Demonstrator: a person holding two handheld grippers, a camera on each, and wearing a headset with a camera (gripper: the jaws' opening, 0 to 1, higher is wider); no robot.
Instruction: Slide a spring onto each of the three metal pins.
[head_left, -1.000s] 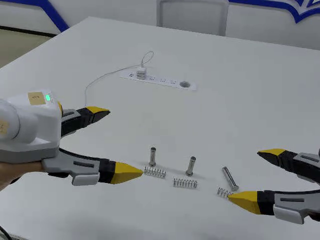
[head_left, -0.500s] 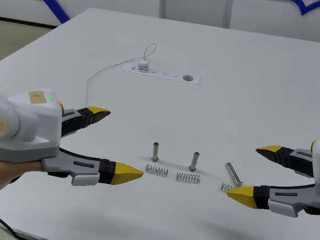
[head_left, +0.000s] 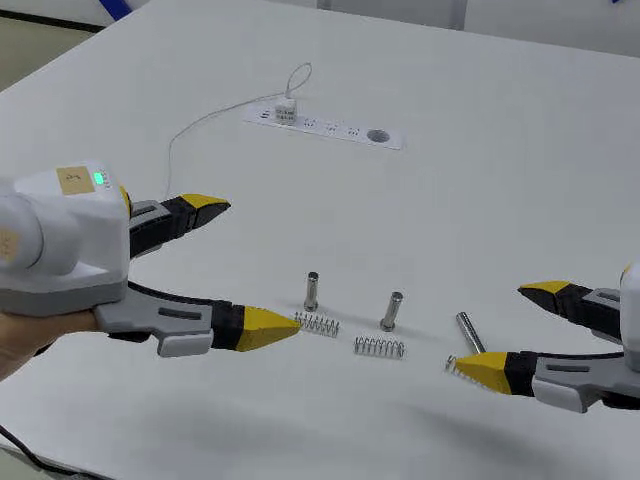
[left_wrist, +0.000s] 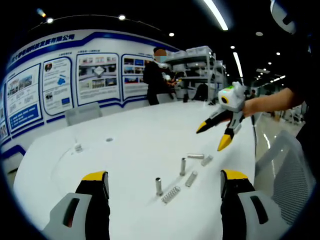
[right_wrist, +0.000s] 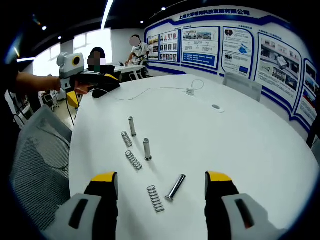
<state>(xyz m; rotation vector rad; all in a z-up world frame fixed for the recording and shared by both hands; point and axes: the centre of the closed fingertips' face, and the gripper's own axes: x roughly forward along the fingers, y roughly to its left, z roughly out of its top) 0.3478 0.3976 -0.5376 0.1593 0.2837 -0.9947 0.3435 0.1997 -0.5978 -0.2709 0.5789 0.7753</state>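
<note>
1. Springs. Three small wire coils lie flat on the white table (head_left: 500, 180), and none is on a pin yet: the left spring (head_left: 317, 323), the middle spring (head_left: 380, 347) and the right spring (head_left: 455, 364). They look light and soft along their length, likely to roll or flick out of a hard pinch. A gentle grip across the coils near one end would leave the bore open for threading.
2. Pins. The left pin (head_left: 312, 290) and the middle pin (head_left: 391, 310) stand upright, each just behind its spring. The right pin (head_left: 468, 332) lies on its side beside the right spring. They appear to be rigid, smooth metal, so probably slippery, and the upright ones should tip easily. A hold low on the shaft would leave the upper length free for a coil.
3. Grippers. The left gripper (head_left: 260, 265) has its jaws spread wide and holds nothing; its lower tip is just beside the left spring. The right gripper (head_left: 487, 328) is likewise spread and empty. Its lower tip is near the right spring, but whether they touch cannot be told.
4. Surroundings. A power strip (head_left: 325, 128) with its cable lies well apart, farther back on the table.
</note>
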